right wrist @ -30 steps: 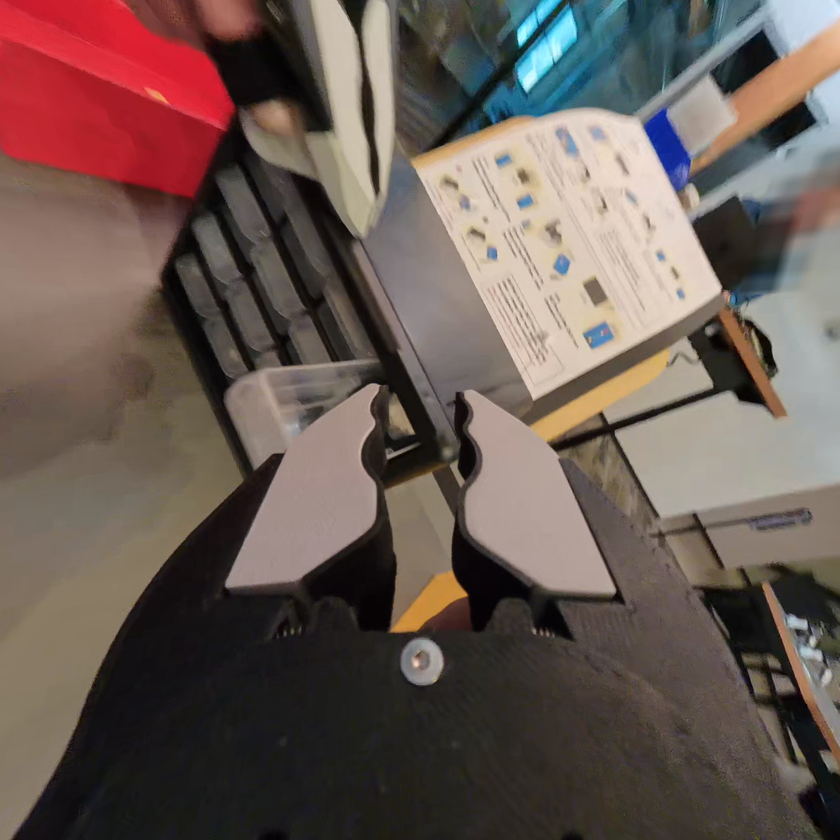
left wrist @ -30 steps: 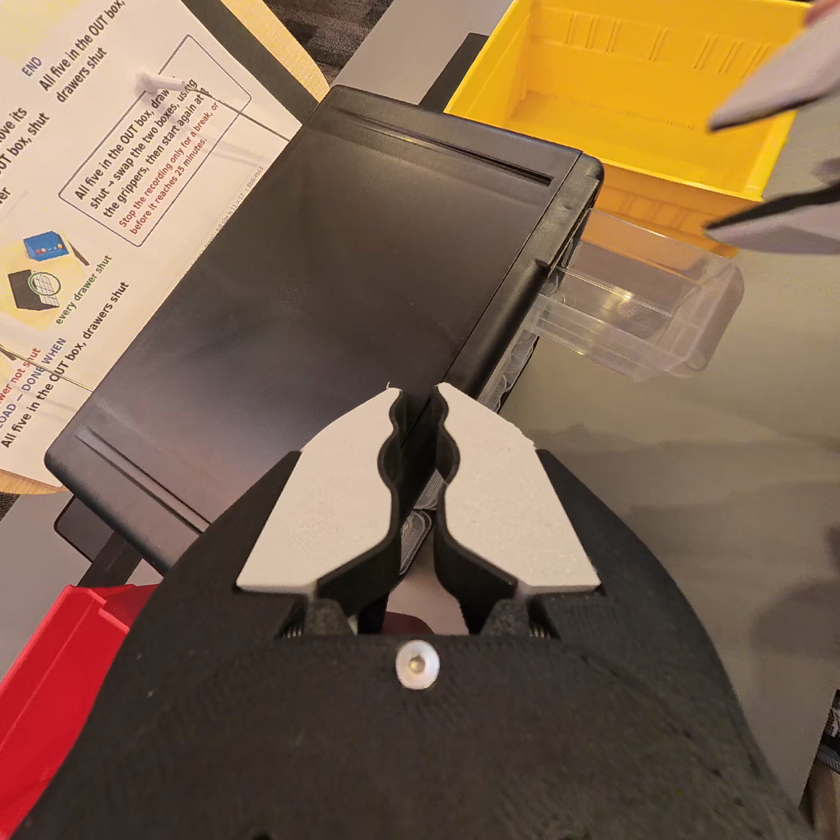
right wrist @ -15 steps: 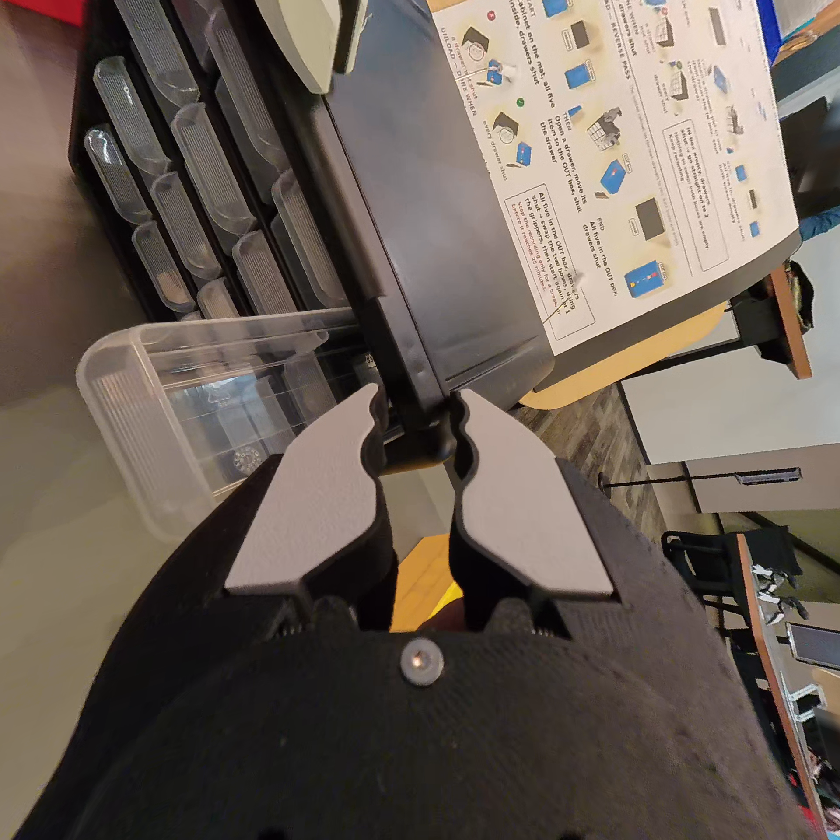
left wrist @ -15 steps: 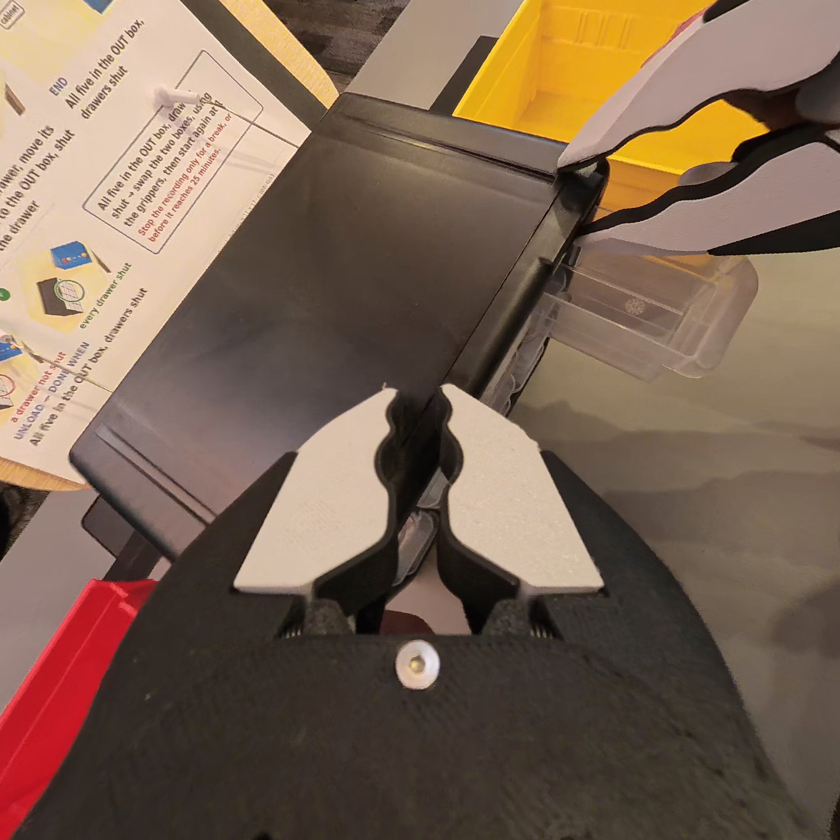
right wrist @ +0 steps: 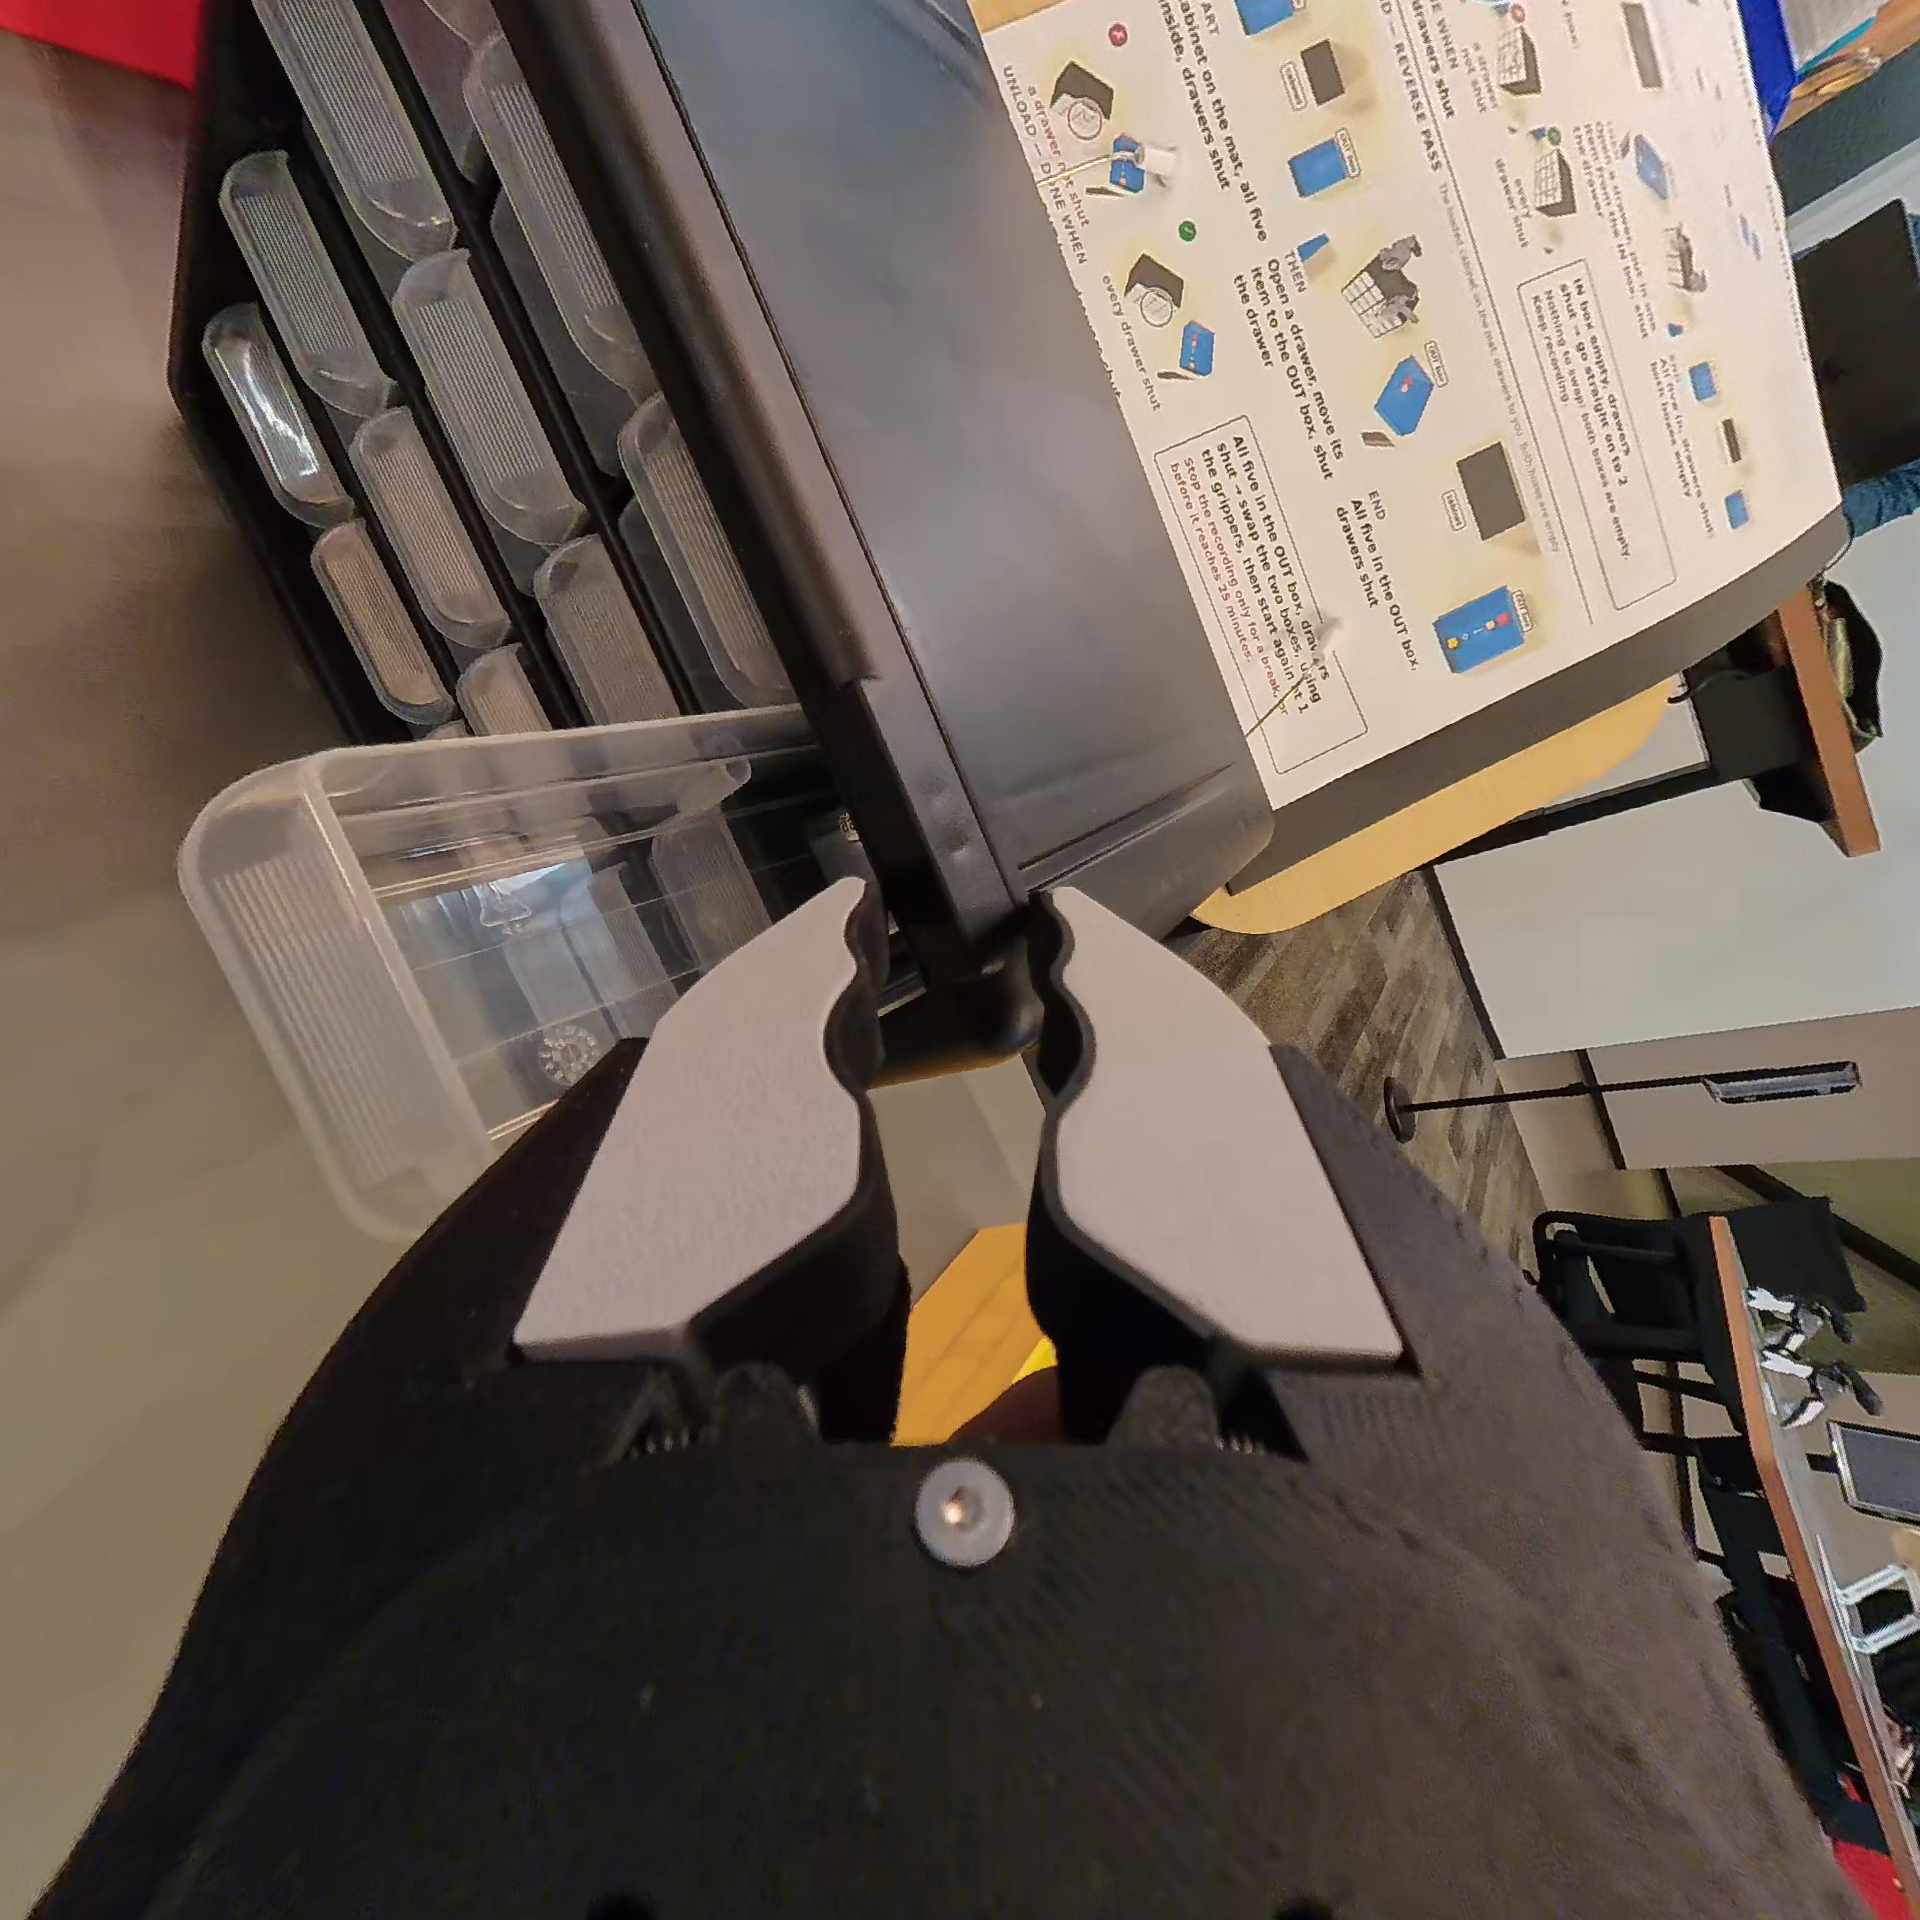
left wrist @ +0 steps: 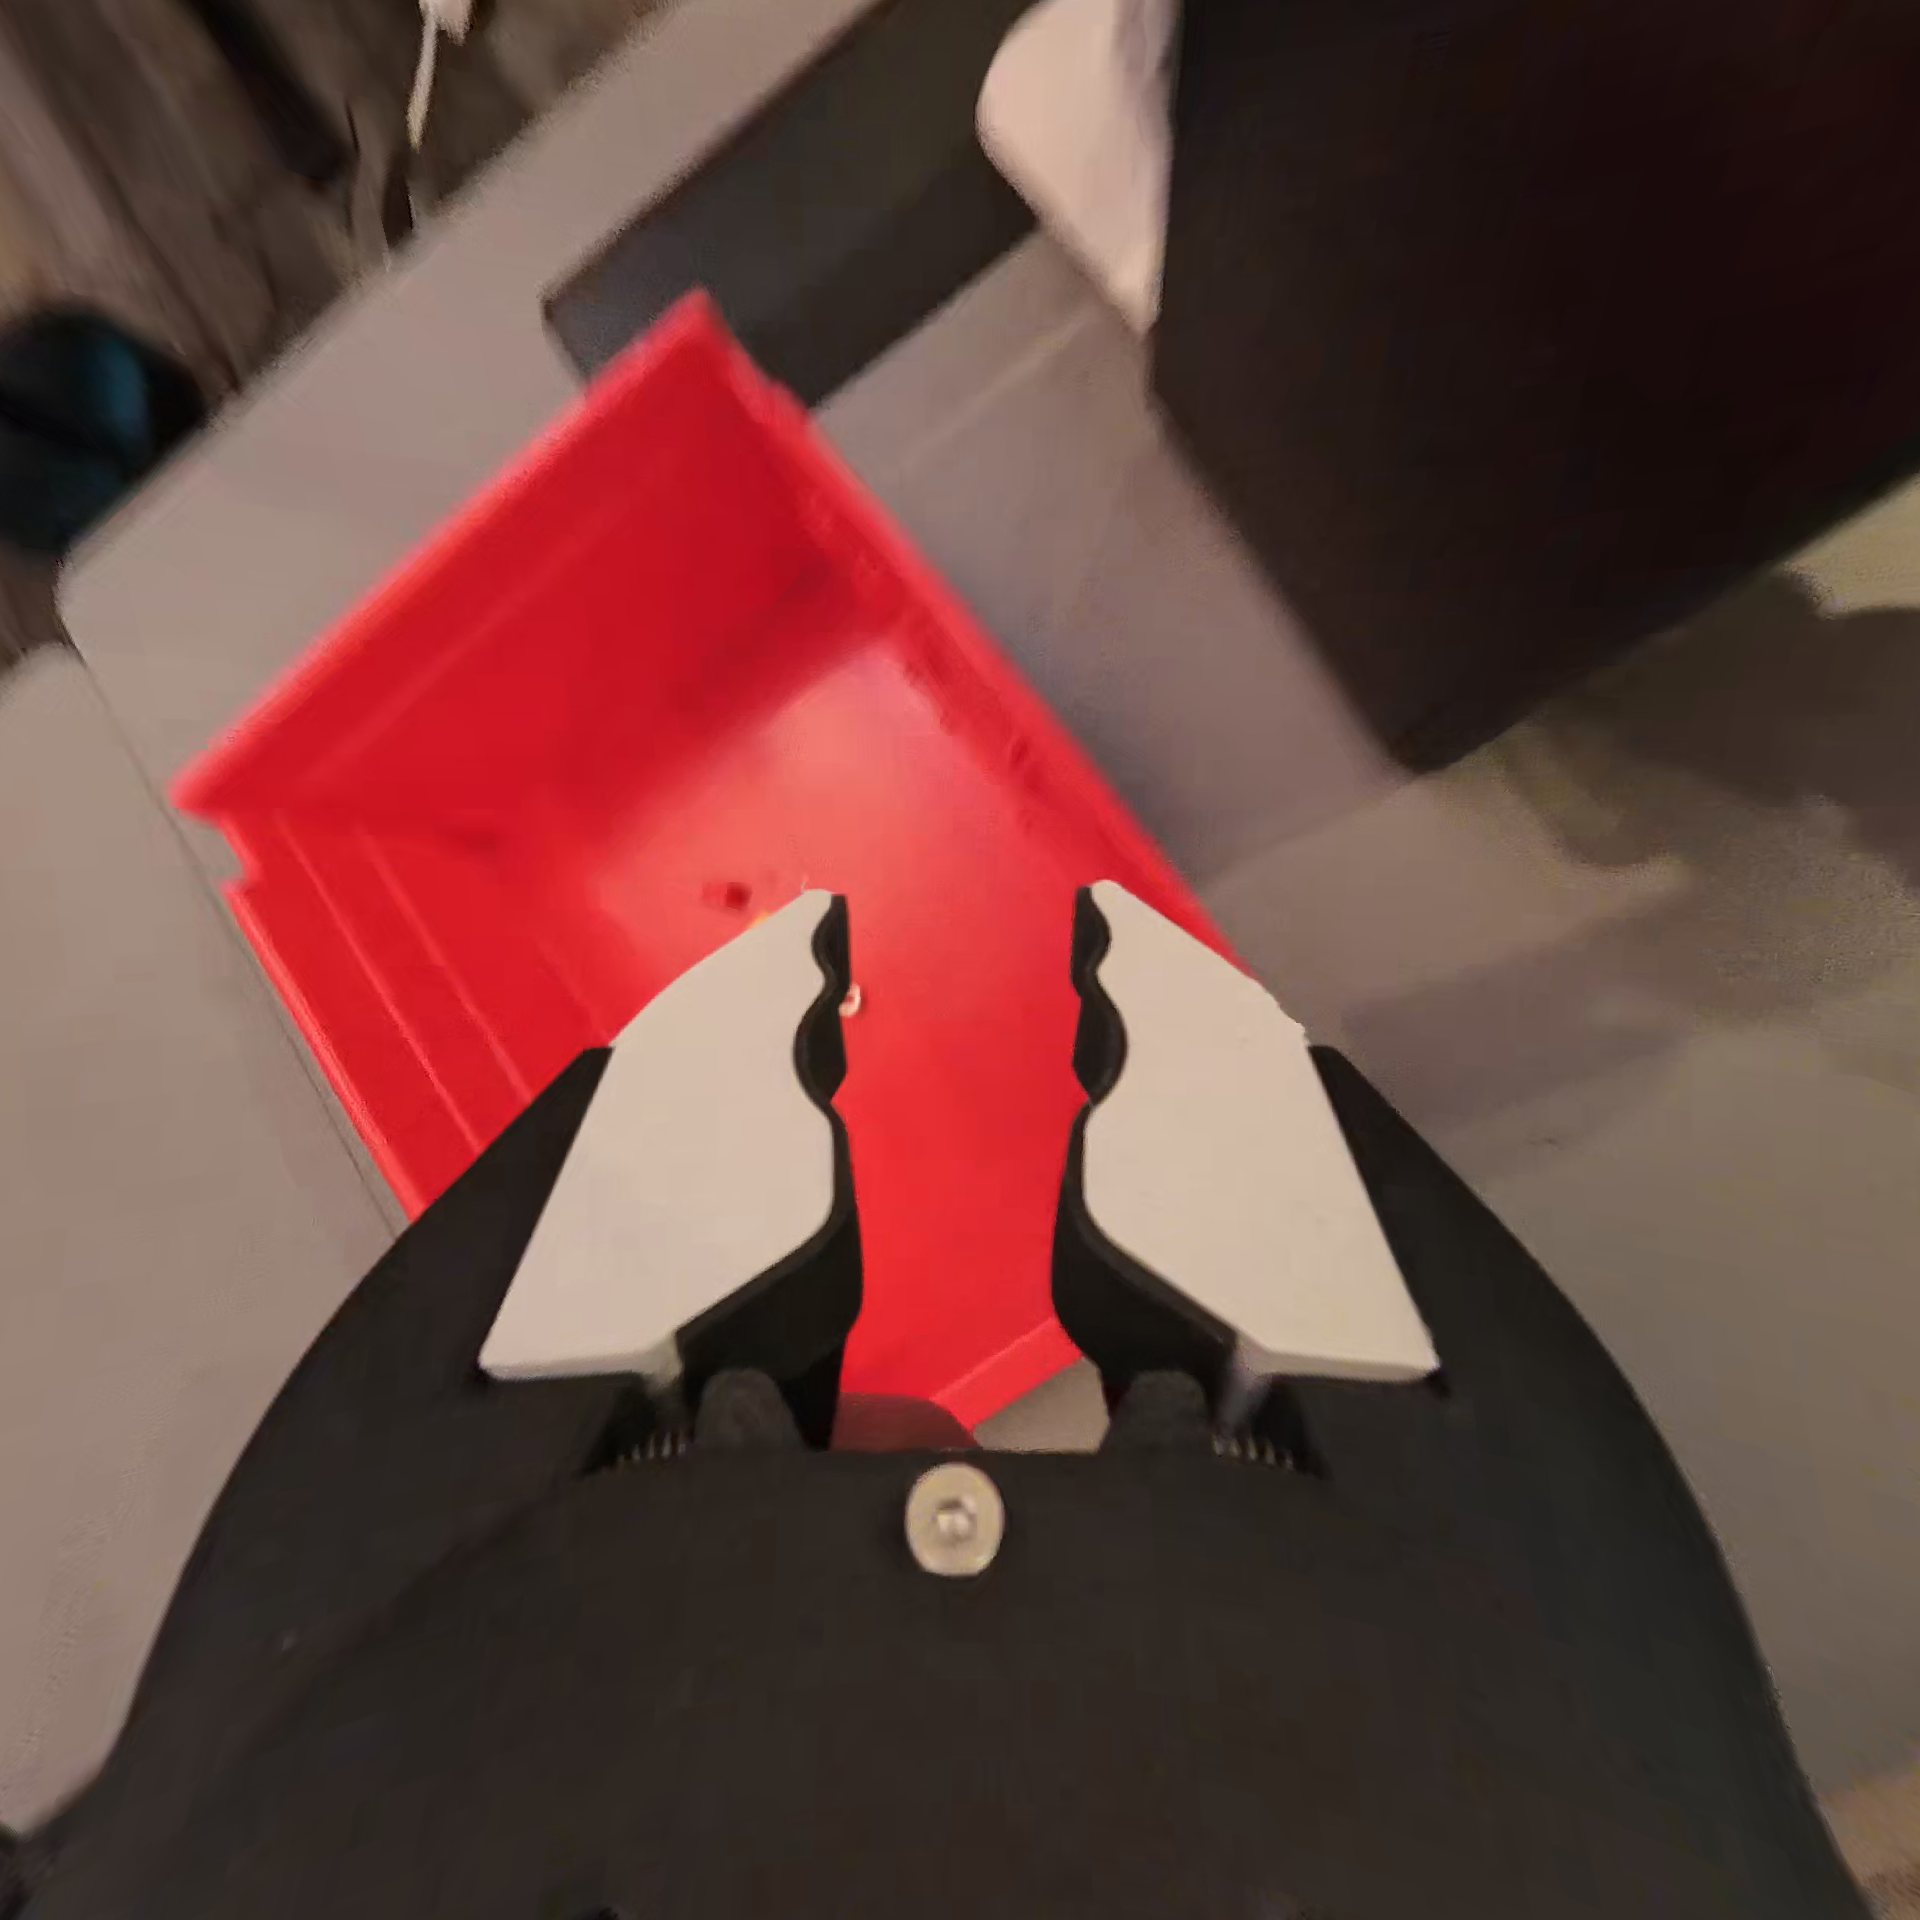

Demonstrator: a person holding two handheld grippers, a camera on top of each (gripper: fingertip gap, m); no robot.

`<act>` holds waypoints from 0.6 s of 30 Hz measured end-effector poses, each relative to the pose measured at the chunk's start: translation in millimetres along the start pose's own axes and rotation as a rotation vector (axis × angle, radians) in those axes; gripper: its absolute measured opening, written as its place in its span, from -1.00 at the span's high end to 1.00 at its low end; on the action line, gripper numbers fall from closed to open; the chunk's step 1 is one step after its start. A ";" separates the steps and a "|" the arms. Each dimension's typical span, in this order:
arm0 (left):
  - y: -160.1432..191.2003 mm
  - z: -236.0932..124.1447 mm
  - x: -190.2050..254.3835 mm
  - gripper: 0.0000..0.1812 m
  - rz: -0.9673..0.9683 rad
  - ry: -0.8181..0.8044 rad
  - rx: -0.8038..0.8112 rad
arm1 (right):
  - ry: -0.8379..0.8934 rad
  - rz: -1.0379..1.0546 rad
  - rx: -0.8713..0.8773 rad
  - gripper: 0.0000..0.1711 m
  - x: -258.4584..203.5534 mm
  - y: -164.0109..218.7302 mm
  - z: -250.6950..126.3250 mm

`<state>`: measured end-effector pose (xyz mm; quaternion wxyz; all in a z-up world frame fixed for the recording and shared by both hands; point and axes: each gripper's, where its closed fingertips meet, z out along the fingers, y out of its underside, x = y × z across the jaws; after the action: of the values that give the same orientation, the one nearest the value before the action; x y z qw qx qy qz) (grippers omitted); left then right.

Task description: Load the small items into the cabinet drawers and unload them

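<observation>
In the left wrist view my left gripper (left wrist: 956, 914) is open and empty, hovering over the red bin (left wrist: 436, 748). Two tiny items lie on its floor: a small red piece (left wrist: 738, 894) and a small pale piece (left wrist: 852, 1000) by the left fingertip. The view is blurred. In the right wrist view my right gripper (right wrist: 956, 904) is shut on the black cabinet (right wrist: 935, 436) at its top front corner. A clear drawer (right wrist: 343, 935) stands pulled out to the left of the fingers and looks empty. The other drawers (right wrist: 436, 520) are shut.
A printed instruction sheet (right wrist: 1455, 364) lies on a board behind the cabinet. Part of a yellow bin (right wrist: 966, 1340) shows between my right fingers. The cabinet's dark side (left wrist: 1558, 364) stands to the upper right of the red bin on the grey table (left wrist: 1558, 1143). Tip to tip, the grippers are about 35 cm apart. The clear drawer (right wrist: 343, 935) lies around 8 cm away from my right fingertips. To reach the small red piece (left wrist: 738, 894) in a straight line is about 20 cm for my left fingers, about 50 cm for my right.
My left gripper let go of the cabinet's edge, opened, and swung over the red bin. My right gripper stays closed on the cabinet's corner beside the open drawer.
</observation>
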<state>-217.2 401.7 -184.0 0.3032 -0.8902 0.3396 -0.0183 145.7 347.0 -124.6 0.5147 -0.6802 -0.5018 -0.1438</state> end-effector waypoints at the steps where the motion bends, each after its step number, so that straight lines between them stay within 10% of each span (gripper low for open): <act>1: 18.6 13.9 -9.7 0.57 -0.047 -0.002 -0.054 | 0.001 -0.001 -0.001 0.71 -0.1 0.1 -0.1; 18: 106.9 118.2 -44.5 0.76 -0.172 -0.044 -0.326 | 0.016 0.015 0.022 0.71 -0.1 -0.1 -0.2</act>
<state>-286.7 428.9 -331.8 0.1594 -0.9536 0.2537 0.0306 145.6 346.8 -124.5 0.5271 -0.6770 -0.4942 -0.1400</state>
